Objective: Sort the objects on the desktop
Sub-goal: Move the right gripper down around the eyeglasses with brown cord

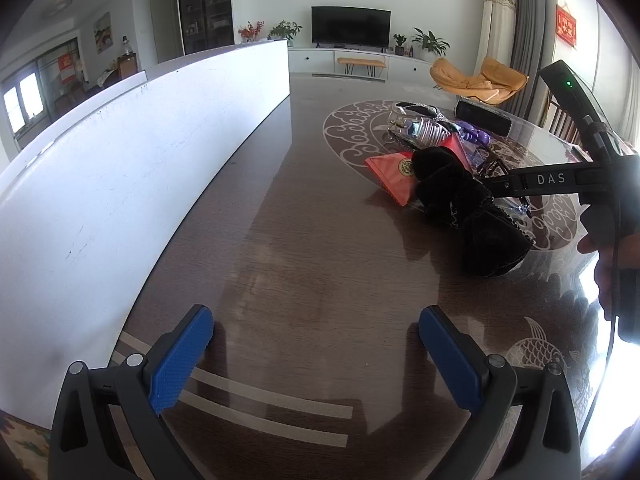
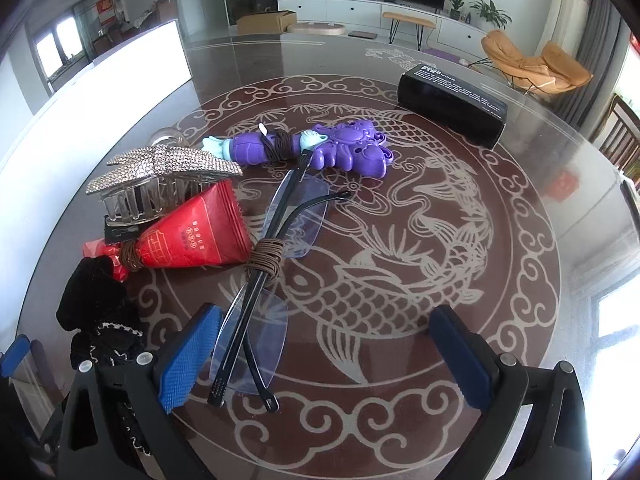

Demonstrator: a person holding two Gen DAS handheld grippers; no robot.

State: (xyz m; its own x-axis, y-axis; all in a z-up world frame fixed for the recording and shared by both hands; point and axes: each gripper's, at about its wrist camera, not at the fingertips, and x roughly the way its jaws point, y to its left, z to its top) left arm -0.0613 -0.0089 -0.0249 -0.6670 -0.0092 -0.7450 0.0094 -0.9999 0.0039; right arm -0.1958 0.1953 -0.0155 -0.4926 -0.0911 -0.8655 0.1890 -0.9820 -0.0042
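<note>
On the round table (image 2: 460, 400) lie folded glasses (image 2: 260, 280) bound with a brown cord, a red packet (image 2: 192, 236), a rhinestone hair claw (image 2: 160, 180), a purple toy (image 2: 320, 148), a black case (image 2: 452, 104) and a black velvet bow (image 2: 100, 320). My right gripper (image 2: 324, 352) is open, low over the table, with the glasses' near end between its fingers. My left gripper (image 1: 316, 356) is open and empty over bare table, with the bow (image 1: 472, 216) and red packet (image 1: 396, 176) ahead to the right. The right gripper's body (image 1: 580, 176) shows there.
A long white box (image 1: 120, 184) stands along the table's left side and also shows in the right wrist view (image 2: 100, 92). The black case lies at the far right of the pile. Chairs and a TV unit stand beyond the table.
</note>
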